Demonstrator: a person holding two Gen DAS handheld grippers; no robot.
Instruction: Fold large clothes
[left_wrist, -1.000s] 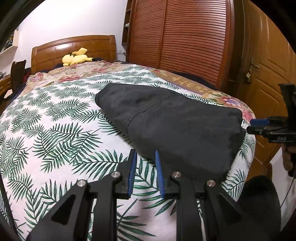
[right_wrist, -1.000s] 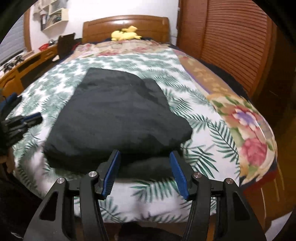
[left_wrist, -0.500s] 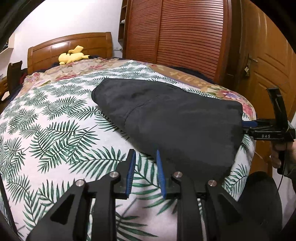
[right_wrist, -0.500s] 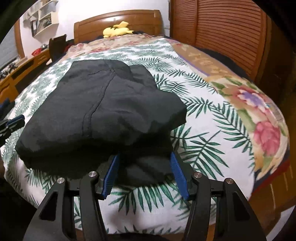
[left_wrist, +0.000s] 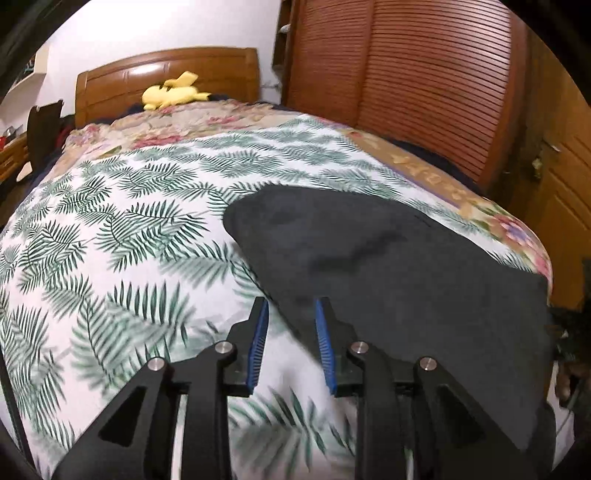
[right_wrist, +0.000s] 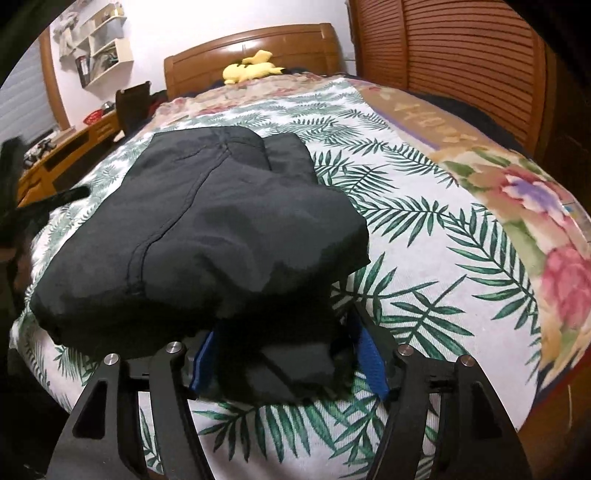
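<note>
A folded black garment (left_wrist: 388, 266) lies on the palm-leaf bedspread (left_wrist: 110, 240) near the foot of the bed. My left gripper (left_wrist: 290, 314) is open, its fingers straddling the garment's near left edge. In the right wrist view the garment (right_wrist: 207, 229) is a thick folded stack. My right gripper (right_wrist: 284, 350) is open wide, its blue-padded fingers either side of the stack's lower layers at the near right corner. The garment's top layer overhangs and hides the fingertips. Neither gripper visibly clamps the cloth.
A yellow plush toy (left_wrist: 173, 92) lies by the wooden headboard (left_wrist: 166, 74). A slatted wooden wardrobe (left_wrist: 406, 81) stands on the right of the bed. A desk and chair (right_wrist: 92, 118) stand to the left. A floral quilt border (right_wrist: 517, 192) runs along the bed's right edge.
Both grippers have moved forward onto the garment's near edge. The right gripper's fingers now reach under the overhanging top layer. The left gripper has opened a little wider.
</note>
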